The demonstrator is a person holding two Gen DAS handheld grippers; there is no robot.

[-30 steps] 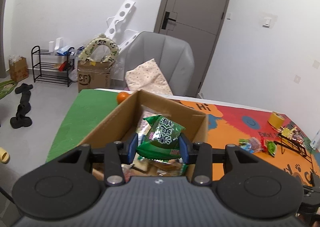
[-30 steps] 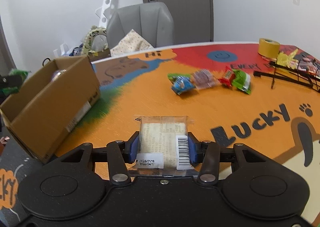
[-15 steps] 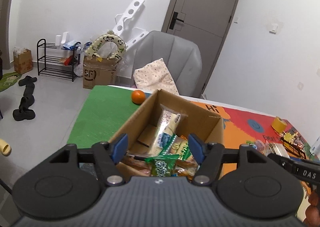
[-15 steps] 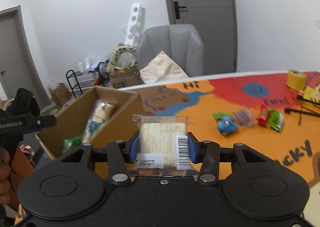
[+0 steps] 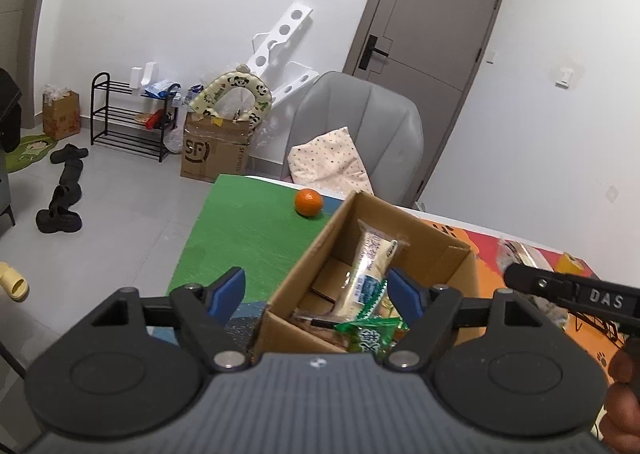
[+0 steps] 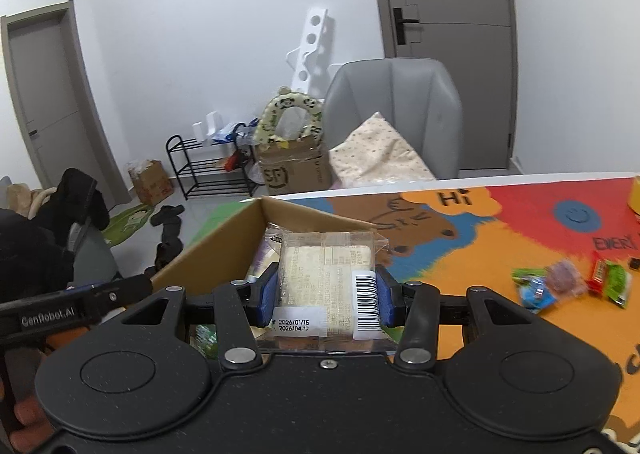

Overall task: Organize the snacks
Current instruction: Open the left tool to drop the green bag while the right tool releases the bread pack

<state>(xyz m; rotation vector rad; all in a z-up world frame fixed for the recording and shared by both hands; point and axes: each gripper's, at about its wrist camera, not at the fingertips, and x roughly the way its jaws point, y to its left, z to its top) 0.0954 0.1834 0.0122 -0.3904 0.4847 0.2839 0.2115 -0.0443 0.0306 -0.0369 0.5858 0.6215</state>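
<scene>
An open cardboard box (image 5: 404, 226) stands on the table and holds several snacks. A green packet (image 5: 370, 336) lies at its near end, with a long white packet (image 5: 370, 266) leaning behind it. My left gripper (image 5: 318, 292) hangs over the box's near corner; its jaws are opening and the pads touch nothing. My right gripper (image 6: 325, 294) is shut on a clear-wrapped pale cracker pack (image 6: 326, 278) with a barcode label, held above the box (image 6: 304, 214). Several small loose snack packets (image 6: 568, 286) lie on the mat to the right.
An orange (image 5: 308, 203) sits on the green part of the mat beyond the box. A grey chair (image 6: 394, 114) with a dotted cushion stands behind the table. A yellow tape roll (image 6: 634, 196) is at the far right. A shoe rack (image 5: 128, 114) and cartons are on the floor.
My left gripper let go of the green packet, which now lies in the box, and its jaws spread wide. My right gripper carried the cracker pack up and left, over the box.
</scene>
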